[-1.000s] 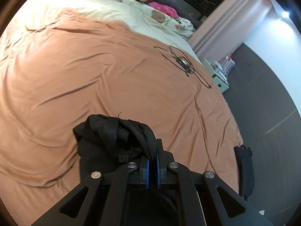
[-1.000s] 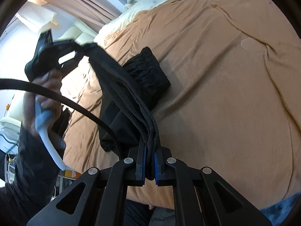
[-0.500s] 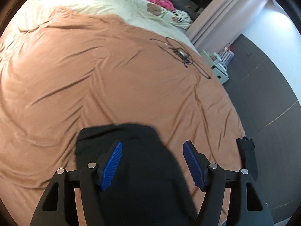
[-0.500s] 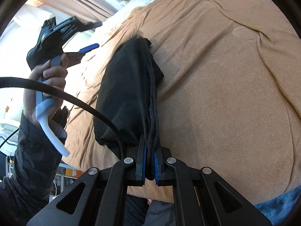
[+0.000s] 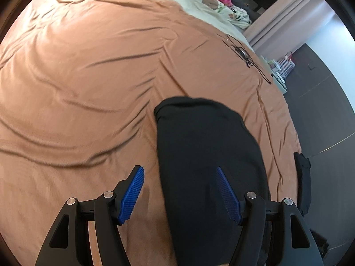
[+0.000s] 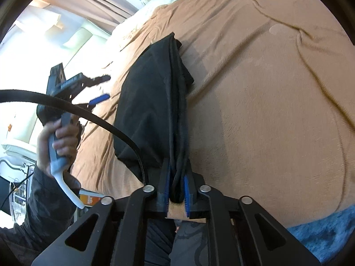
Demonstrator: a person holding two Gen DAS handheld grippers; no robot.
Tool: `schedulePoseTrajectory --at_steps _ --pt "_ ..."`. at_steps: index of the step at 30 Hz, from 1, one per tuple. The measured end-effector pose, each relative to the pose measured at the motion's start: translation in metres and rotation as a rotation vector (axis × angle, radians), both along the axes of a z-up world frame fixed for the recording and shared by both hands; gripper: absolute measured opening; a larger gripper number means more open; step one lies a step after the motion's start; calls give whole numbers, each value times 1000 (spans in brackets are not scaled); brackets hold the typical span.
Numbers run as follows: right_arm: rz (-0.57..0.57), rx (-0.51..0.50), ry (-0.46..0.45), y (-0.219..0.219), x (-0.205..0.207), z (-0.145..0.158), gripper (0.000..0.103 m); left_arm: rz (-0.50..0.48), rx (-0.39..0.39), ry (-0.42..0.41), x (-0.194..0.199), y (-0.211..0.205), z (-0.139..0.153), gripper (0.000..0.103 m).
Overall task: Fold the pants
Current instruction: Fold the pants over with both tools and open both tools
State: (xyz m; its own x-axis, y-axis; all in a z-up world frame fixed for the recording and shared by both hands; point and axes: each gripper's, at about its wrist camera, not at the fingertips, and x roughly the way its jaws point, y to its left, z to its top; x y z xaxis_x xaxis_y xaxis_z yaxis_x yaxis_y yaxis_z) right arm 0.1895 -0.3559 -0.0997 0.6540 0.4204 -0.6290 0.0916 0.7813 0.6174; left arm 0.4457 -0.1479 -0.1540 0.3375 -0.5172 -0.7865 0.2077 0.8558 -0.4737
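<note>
Pants (image 5: 206, 146) flat on bed (image 5: 88, 66), black, folded into one long narrow strip. Long axis straight away from both grippers, near end at bed's near edge, far end well short of black cable (image 5: 244, 53) lying further up the bed.

Right gripper (image 6: 177, 188) pressed together on near end of pants (image 6: 153, 102), pinching a thick bundle of stacked edges; strip stretched forward from it, far end resting on bed (image 6: 266, 88).

Left gripper (image 5: 179, 190) spread wide, holding nothing, hovering above near half of pants; one finger over bare bedcover, other over black fabric. Seen from right wrist view too, left gripper (image 6: 97, 88) raised clear, just beside left edge of pants.

Judgement: next fold likely end-to-end along that long axis. Right gripper already at near end; left gripper free, nearer the left edge, would need to reach forward to far end or pin the middle.
</note>
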Motion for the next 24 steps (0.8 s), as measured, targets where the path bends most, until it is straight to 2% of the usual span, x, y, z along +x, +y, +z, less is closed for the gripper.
schedulePoseTrajectory --at_steps 5,11,20,23,24 --pt "-31 -14 -30 -9 -2 13 34 -2 -19 39 -12 6 -12 69" --pt "-48 -32 -52 -19 0 22 34 -12 -41 71 -21 3 -24 68" --pt "7 -39 -69 -18 41 28 35 -11 -91 113 -26 -4 -33 64" --pt "14 -37 -65 -19 58 25 53 -14 -104 125 -32 -5 -36 64" --pt "17 -34 -69 -19 63 24 54 -14 -108 132 -35 -5 -37 64"
